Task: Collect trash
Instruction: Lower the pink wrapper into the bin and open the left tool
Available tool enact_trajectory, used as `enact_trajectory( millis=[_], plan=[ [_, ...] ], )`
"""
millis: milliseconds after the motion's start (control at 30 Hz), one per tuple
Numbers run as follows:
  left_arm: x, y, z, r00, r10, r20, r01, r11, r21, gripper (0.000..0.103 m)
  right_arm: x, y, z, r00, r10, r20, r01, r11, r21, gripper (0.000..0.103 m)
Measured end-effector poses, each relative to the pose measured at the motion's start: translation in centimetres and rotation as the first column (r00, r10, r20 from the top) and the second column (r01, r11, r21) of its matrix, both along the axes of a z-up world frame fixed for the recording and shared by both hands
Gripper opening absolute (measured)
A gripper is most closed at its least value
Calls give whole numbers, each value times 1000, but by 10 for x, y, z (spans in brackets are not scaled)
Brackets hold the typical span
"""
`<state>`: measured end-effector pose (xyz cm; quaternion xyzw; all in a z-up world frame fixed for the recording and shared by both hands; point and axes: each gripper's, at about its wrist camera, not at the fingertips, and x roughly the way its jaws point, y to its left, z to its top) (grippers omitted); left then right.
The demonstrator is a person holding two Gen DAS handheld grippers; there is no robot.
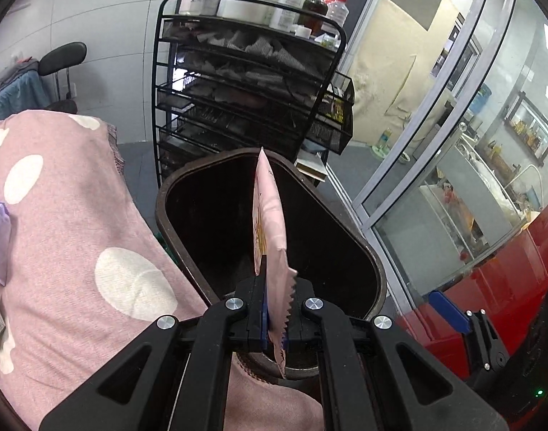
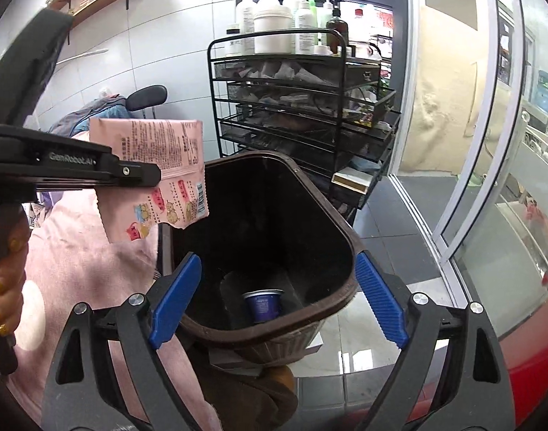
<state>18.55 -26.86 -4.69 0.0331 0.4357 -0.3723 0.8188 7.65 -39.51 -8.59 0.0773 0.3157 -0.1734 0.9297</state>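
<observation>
Your left gripper (image 1: 274, 319) is clenched on the pink wrapper (image 1: 268, 215) above the brown bin (image 2: 346, 237), right gripper (image 2: 277, 294) released and empty at 6 o'clock of its rim; next, likely centre the wrapper and let go.

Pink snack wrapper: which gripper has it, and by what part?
The left gripper is shut on the pink printed plastic wrapper, pinching its torn, serrated bottom edge over the brown plastic bin. The right gripper is open and holds nothing.
</observation>
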Motion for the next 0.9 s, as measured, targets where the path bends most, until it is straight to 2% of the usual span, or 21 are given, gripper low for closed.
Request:
enact_trajectory(
  millis=[233,367,400,433,500,700,900],
  plan=[
    [4,-10,-10,1000,-13,-28,14,999,30,5,-7,-11,-4,999,-36,-5,37,999,23,89],
    [3,-14,-14,1000,-20,-13,20,998,63,11,-8,-14,-5,999,-48,-9,48,999,23,89],
    [3,-14,-14,1000,-18,-11,19,997,70,21,-8,-14,-6,999,-49,-11,50,999,23,89],
    [2,-13,-14,1000,-10,-7,10,997,76,40,-8,-14,-6,999,-51,-12,51,998,23,89],
    [1,-7,-11,1000,16,6,-16,998,58,61,-8,-14,-6,999,-53,-10,53,998,22,90],
    [-1,10,-1,998,50,32,-51,998,30,72,-8,-14,-6,999,-52,-8,52,998,23,92],
    [-18,32,17,991,85,105,-83,996,-24,84,-6,-13,-5,999,-48,-4,48,998,29,93]
  ],
)
